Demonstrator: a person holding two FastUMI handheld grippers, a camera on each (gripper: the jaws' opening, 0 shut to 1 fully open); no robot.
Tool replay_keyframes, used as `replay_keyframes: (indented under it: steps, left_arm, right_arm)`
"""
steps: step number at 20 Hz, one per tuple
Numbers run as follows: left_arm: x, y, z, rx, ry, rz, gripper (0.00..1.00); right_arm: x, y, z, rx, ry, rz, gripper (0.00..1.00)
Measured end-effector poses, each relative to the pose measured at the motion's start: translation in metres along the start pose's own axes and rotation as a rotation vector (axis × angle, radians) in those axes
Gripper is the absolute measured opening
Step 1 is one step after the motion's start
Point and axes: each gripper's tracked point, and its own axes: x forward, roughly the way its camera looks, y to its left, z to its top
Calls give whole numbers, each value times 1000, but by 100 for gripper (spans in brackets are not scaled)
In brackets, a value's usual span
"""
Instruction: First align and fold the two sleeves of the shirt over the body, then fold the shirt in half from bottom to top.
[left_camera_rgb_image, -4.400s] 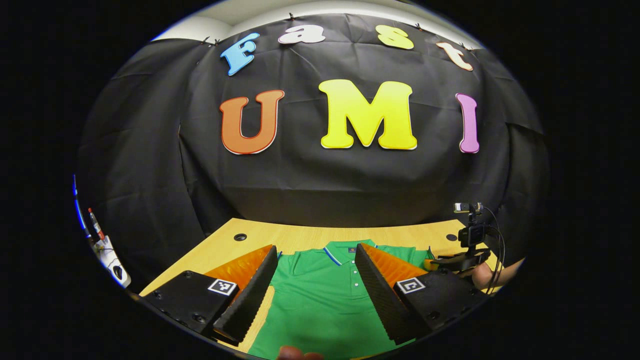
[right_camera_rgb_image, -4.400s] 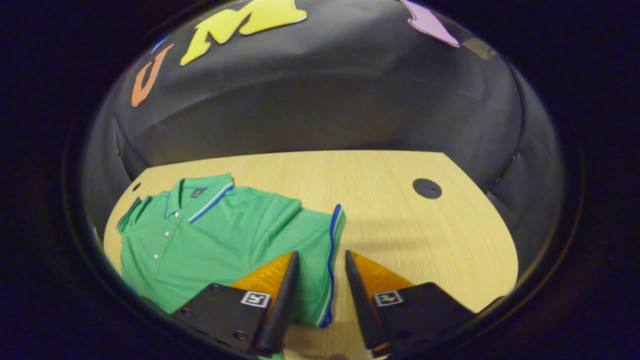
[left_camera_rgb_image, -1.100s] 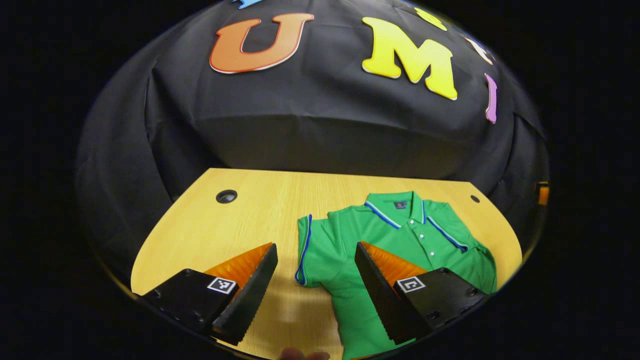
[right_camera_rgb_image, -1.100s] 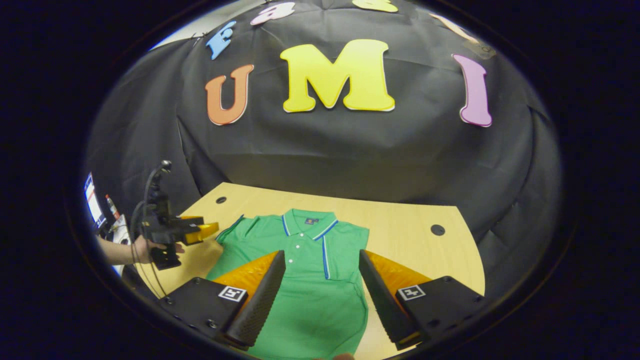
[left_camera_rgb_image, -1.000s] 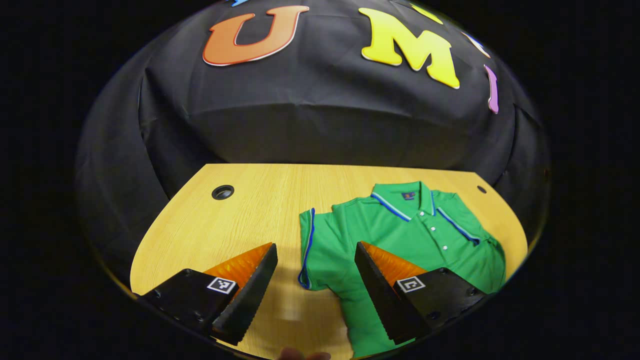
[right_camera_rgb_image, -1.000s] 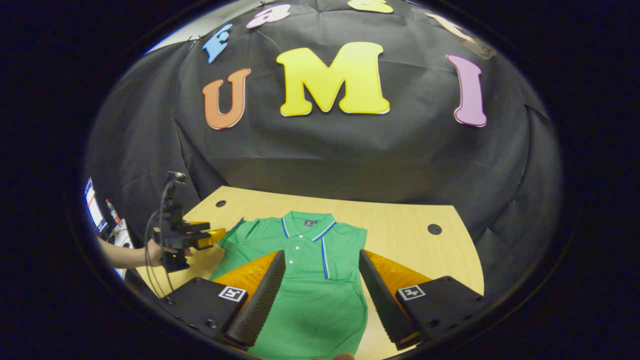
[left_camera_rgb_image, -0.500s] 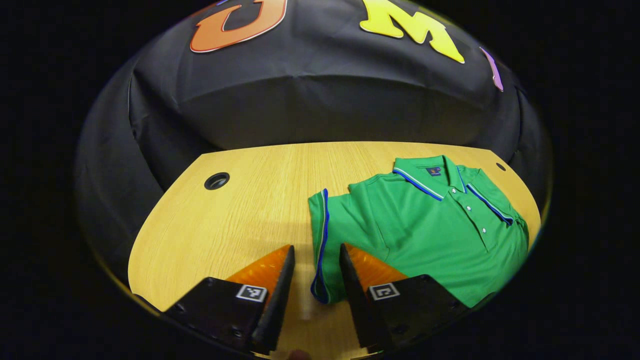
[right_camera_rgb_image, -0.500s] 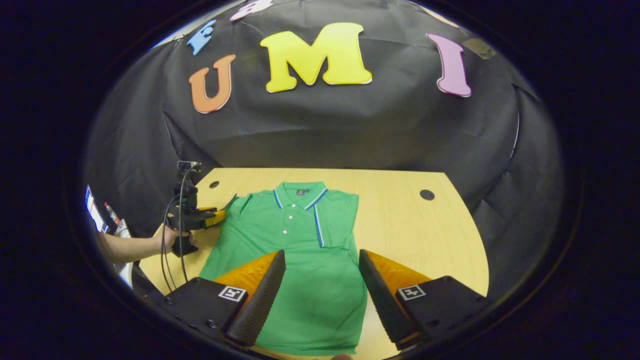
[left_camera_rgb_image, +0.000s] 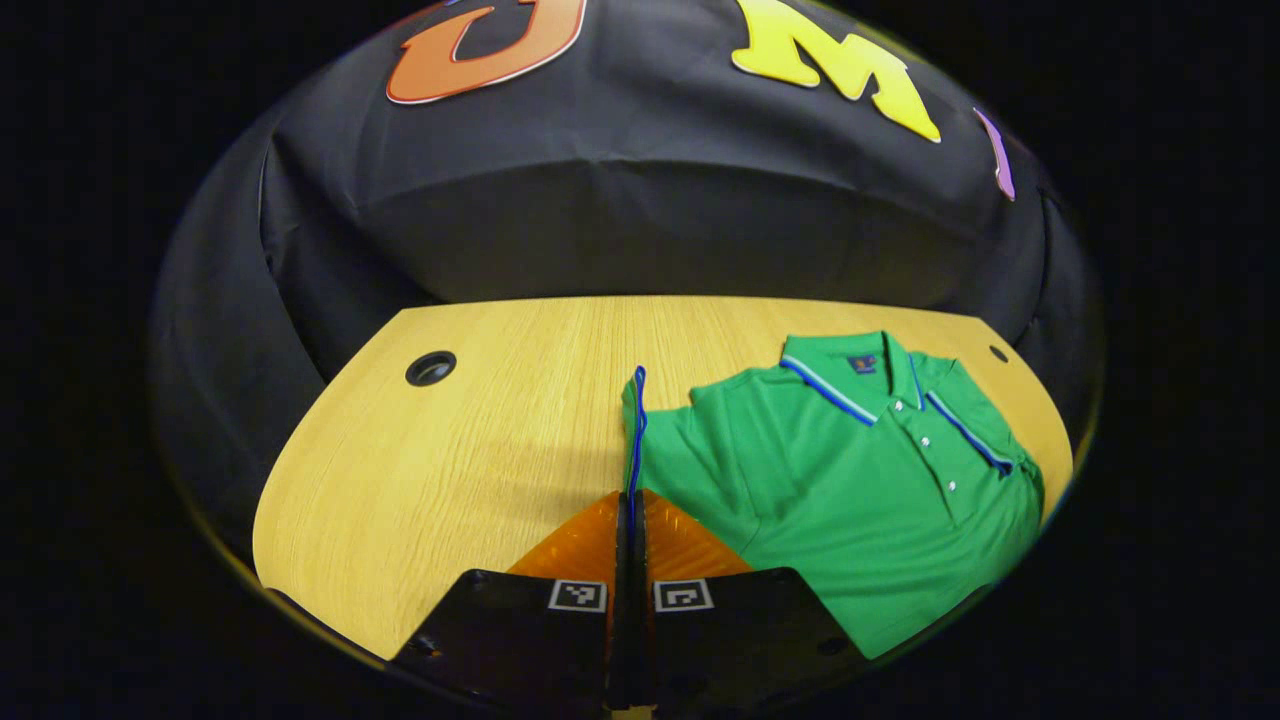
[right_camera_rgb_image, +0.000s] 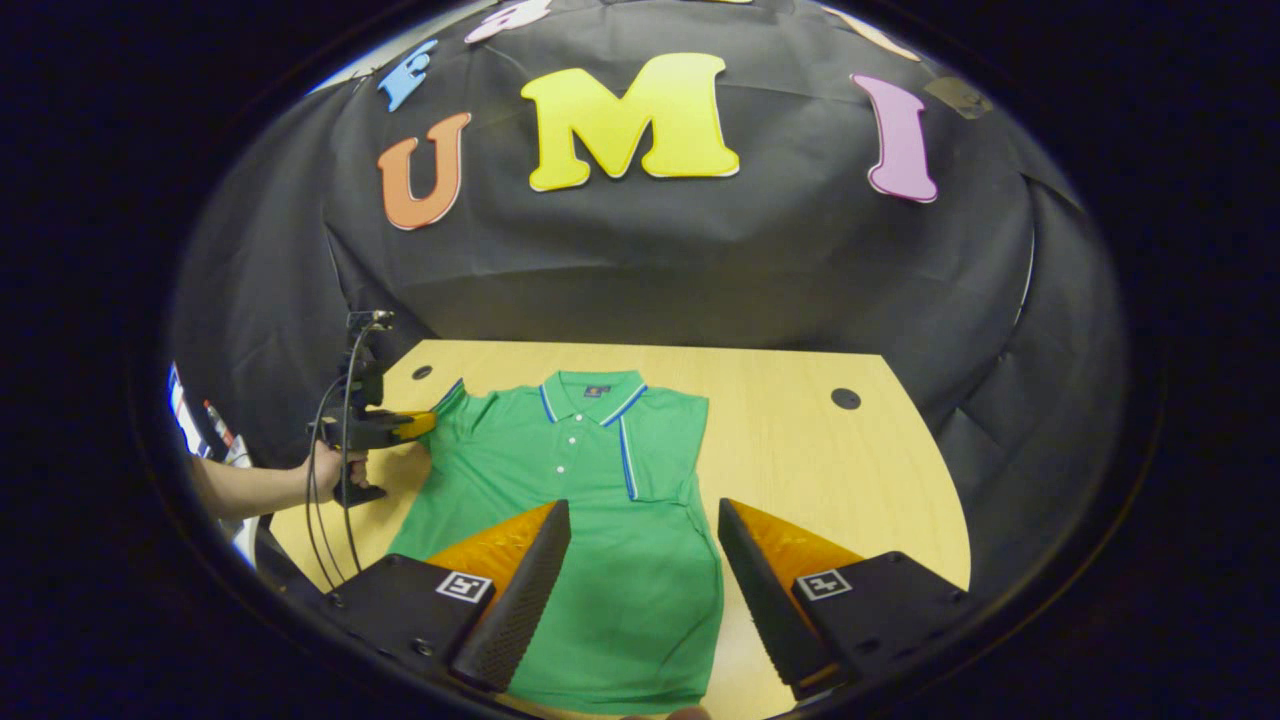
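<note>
No text is readable: the green polo shirt (right_camera_rgb_image: 590, 480) carries a small dark neck label (right_camera_rgb_image: 597, 391), at 12 o'clock, too small to read.

— What carried everything?

— A light wood-grain counter (right_camera_rgb_image: 800, 450) with a curved front edge, set against the black cloth wall. It had two round dark cable holes in its top, one toward each far corner (left_camera_rgb_image: 431, 368) (right_camera_rgb_image: 845, 398).

— And what lay on it?

— A green polo shirt (right_camera_rgb_image: 600, 500), spread front-up with the collar toward the wall. In the right gripper view its right sleeve was already folded in over the body, leaving a straight side edge. The left sleeve (left_camera_rgb_image: 660, 440) stood lifted off the wood, its blue-trimmed cuff raised on edge. The hem reached toward the near edge of the counter.

— Anything else on the wood?

— Only bare grain on either side of the shirt.
</note>
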Motion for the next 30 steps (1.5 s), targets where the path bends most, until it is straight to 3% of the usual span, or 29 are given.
replay_keyframes:
  steps: [4, 11, 13, 15, 17, 19, 20, 23, 30]
  left_arm:
    - [-19, -25, 22, 15, -26, -44, 4]
    - [-27, -73, 17, 42, 4, -10, 4]
    - [-25, -93, 8, 66, 25, -35, 4]
    - [-20, -109, -1, 86, 47, -50, 4]
    - [-26, -131, -13, 80, 78, -116, 7]
    - [-35, -140, -9, 84, 54, -126, 20]
    - [-40, -141, -7, 89, 39, -127, 48]
    - [-60, -139, -1, 105, 5, -99, 100]
    - [-147, -127, -1, -10, -30, -45, 100]
  right_arm:
    - [-6, -9, 2, 40, -9, -2, 95]
    - [-30, -29, -5, 56, -33, -21, 92]
    - [-37, -38, -9, 54, -36, -37, 95]
    - [-43, -47, -16, 60, -29, -49, 92]
    - [-47, -52, -21, 66, -24, -55, 92]
    - [-49, -53, -21, 67, -28, -53, 94]
    - [-49, -52, -20, 66, -31, -49, 95]
    - [-47, -42, -20, 55, -37, -28, 95]
    - [-44, -20, -33, -34, -34, 38, 93]
